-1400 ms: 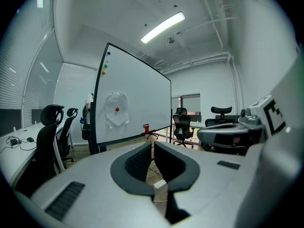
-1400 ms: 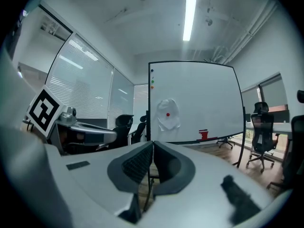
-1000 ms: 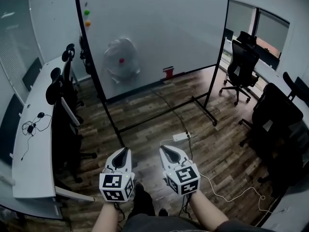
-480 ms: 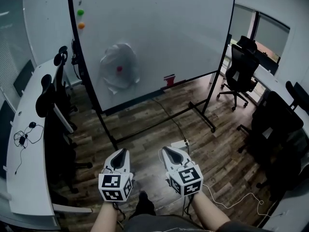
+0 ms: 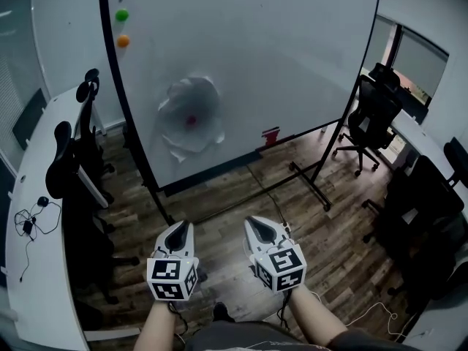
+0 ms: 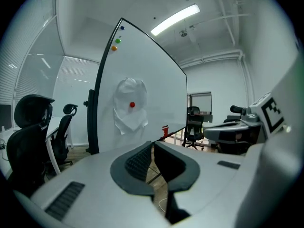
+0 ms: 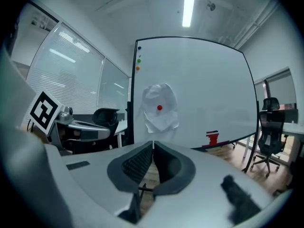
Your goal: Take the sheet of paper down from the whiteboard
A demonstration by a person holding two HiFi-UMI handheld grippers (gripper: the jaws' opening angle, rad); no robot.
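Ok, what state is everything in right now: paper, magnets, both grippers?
sheet of paper: crumpled, on the whiteboard, pinned by a red magnet.
green magnet: on board, holding nothing.
orange magnet: on board, holding nothing.
left gripper: shut, empty, short of the board.
right gripper: shut, empty, short of the board.

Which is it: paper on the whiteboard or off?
On: the crumpled sheet of paper hangs on the whiteboard, pinned by a red magnet.
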